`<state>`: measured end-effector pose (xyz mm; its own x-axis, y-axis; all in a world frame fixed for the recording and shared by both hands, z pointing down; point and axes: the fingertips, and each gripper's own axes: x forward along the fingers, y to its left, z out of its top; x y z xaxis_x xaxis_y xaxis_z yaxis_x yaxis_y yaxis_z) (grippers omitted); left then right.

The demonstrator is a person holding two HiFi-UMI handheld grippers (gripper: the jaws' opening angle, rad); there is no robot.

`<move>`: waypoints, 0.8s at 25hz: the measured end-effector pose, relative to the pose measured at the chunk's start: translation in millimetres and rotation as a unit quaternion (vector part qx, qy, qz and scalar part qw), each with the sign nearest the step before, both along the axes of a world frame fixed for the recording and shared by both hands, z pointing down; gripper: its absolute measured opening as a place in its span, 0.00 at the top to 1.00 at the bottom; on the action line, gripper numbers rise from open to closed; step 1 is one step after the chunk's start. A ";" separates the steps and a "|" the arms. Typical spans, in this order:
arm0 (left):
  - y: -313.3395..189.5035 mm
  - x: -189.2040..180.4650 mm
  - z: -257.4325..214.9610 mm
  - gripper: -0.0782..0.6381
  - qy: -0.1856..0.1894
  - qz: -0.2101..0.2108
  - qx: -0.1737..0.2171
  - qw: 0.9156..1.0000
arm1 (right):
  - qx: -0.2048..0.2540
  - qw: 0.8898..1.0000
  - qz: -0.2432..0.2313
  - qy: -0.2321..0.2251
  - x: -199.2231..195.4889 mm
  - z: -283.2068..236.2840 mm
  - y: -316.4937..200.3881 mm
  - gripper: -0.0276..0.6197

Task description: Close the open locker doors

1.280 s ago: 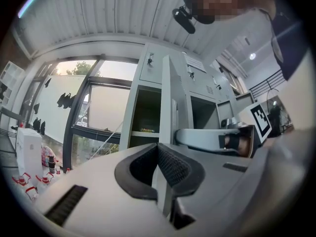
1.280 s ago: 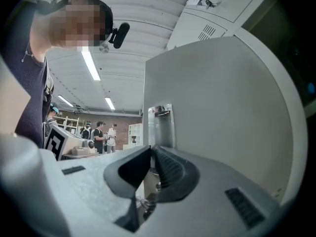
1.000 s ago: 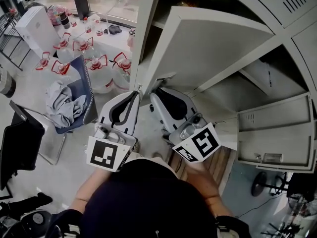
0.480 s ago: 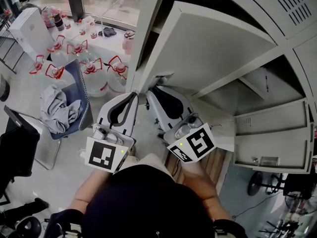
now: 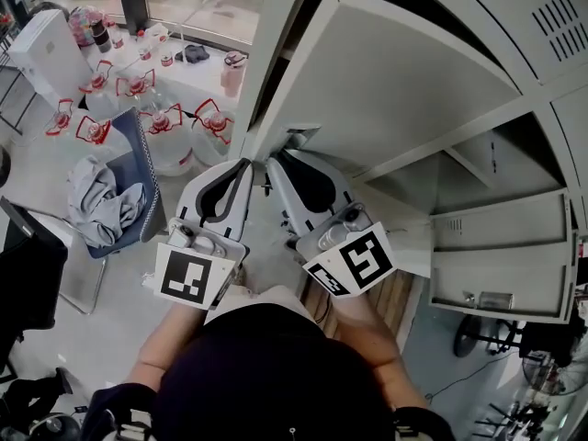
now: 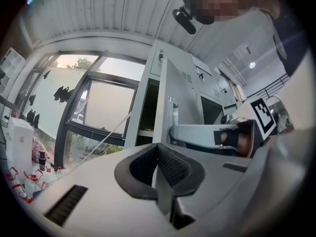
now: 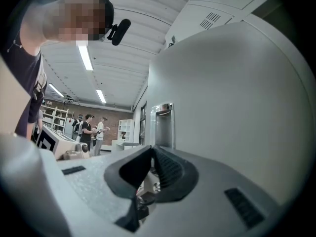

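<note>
My left claw (image 5: 241, 168) sits just left of my right claw (image 5: 274, 165), tips side by side. Straight ahead of my right claw stands the open locker door (image 5: 404, 72), its latch plate (image 5: 301, 137) just beyond the tips. Left of my left claw is a chair (image 5: 152, 180) with a cloth (image 5: 107, 200) on it, water jugs (image 5: 170, 127) behind it. Well right of my right claw hangs a lower open door (image 5: 501, 265)

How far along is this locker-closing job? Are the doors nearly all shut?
Early. The vented door at upper right looks shut. In hand: the right gripper, jaws just closing on nothing, is by the latch of the big open door. Left: that door and the lower open door both stand open.
</note>
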<state>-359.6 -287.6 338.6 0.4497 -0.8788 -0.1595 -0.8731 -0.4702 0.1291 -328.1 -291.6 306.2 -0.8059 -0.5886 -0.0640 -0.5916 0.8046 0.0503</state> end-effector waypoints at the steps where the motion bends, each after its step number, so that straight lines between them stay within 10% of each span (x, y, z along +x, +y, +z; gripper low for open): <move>1: -1.9 0.9 0.2 0.89 -0.001 0.000 0.000 1.000 | 0.000 1.000 0.000 0.000 -0.3 0.0 -1.8 0.92; 20: -41.5 2.2 4.8 0.89 -0.010 0.001 -0.008 1.000 | -0.007 0.999 0.042 -0.004 -6.3 -1.4 -46.1 0.93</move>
